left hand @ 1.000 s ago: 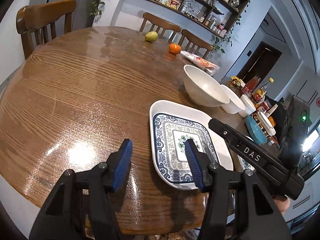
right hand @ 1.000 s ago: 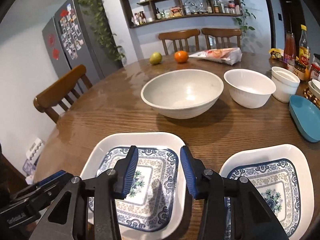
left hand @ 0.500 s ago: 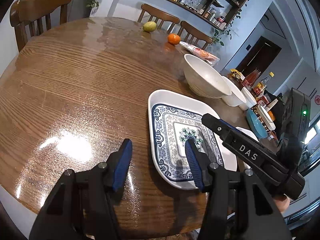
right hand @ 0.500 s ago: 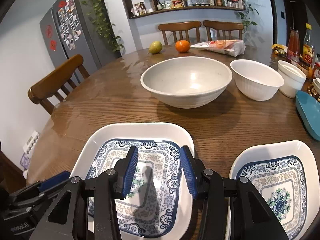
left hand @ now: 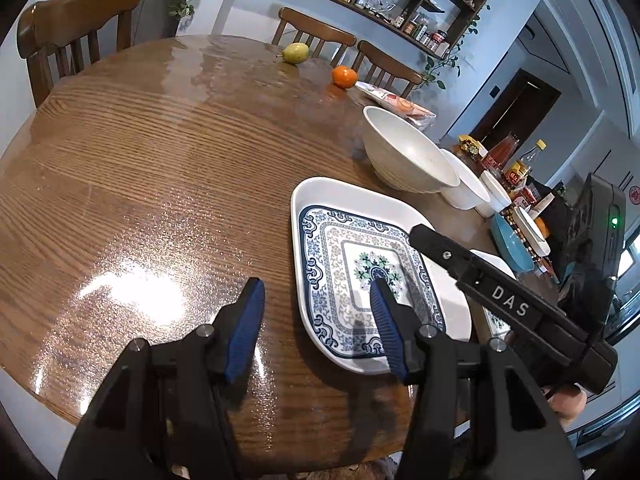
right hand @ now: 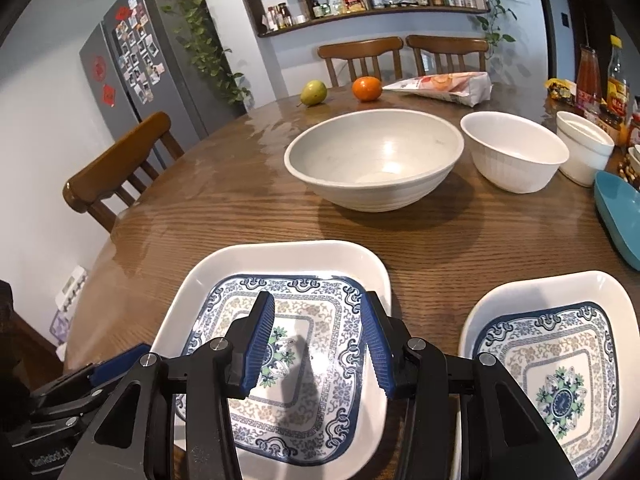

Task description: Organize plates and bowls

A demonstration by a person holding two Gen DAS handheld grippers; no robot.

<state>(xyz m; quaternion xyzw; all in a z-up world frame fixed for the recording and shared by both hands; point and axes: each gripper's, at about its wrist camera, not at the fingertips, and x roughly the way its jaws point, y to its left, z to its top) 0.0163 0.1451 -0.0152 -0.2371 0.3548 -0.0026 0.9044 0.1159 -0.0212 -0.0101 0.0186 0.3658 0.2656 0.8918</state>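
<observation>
**Both tools hovering over the left plate, nothing picked up yet**

I am holding my right tool (right hand: 318, 340) over the middle of the left patterned plate (right hand: 340, 264), its blue pads parted and empty, not touching the dish as far as I can tell. My left tool (left hand: 316, 316) is hanging just above the desk (left hand: 160, 160) at that same plate's left rim, jaws likewise apart with nothing between them: one pad is showing over bare wood, the other over the plate's border.

Compared with a second ago, both views are showing the plate a little closer and more centred, but neither tool is closing or really travelling, so I am judging that I am only lining up and that the sorting has not begun.

The left patterned plate is lying near the desk's front edge; its twin, the right patterned plate (right hand: 560, 364), is lying just beside it on the right, apart from it. Beyond them a large bowl (right hand: 372, 160), a medium white bowl (right hand: 516, 156) and a small white bowl (right hand: 582, 146) are standing in a row toward the right edge, with a teal dish (right hand: 618, 216) at that edge.

Toward the far edge a pear (right hand: 313, 93), an orange (right hand: 367, 89) and a snack packet (right hand: 448, 86) are lying well clear. Bottles (right hand: 600, 80) are crowding the far right corner, which could cramp stacking there. My two tools are working close together and could knock each other.
</observation>
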